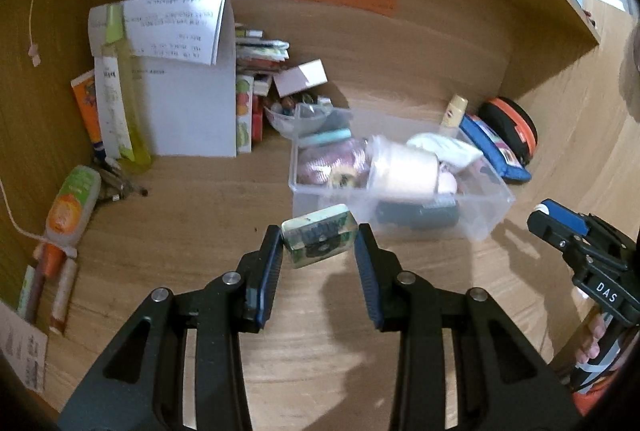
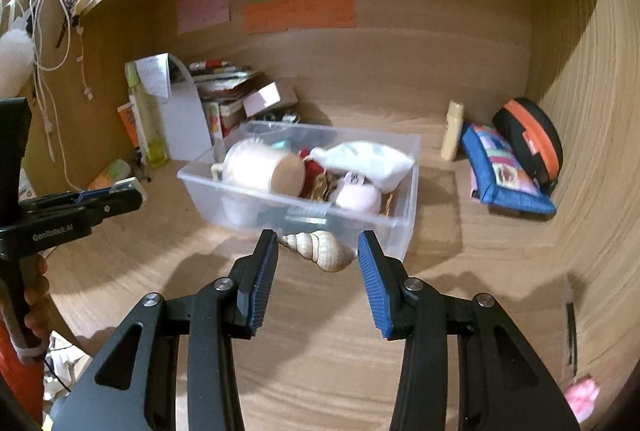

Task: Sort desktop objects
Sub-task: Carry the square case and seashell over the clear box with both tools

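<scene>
A wooden desk (image 1: 200,231) holds a clear box (image 2: 404,187) full of little things. The left gripper (image 1: 318,243) pinches a small green block (image 1: 318,241), and the right gripper (image 2: 318,251) pinches a shell (image 2: 320,249), both raised near the box, likely to drop inside.

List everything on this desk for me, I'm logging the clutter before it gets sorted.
Bin: one, clear plastic, desk centre, holding a cream cup, white pouch, other bits.
Shell: one, beige, between right gripper's fingers.
Block: one, clear with dark inside, between left gripper's fingers.
Pencil case: one, blue, right of bin.
Round case: one, black and orange, far right.
Bottle: one, cream, left of pencil case.
Notes: three; pink, green, orange; back wall.
Papers and books: pile, mostly white, back left.
Left gripper: black, blue pads.
Right gripper: same.
</scene>
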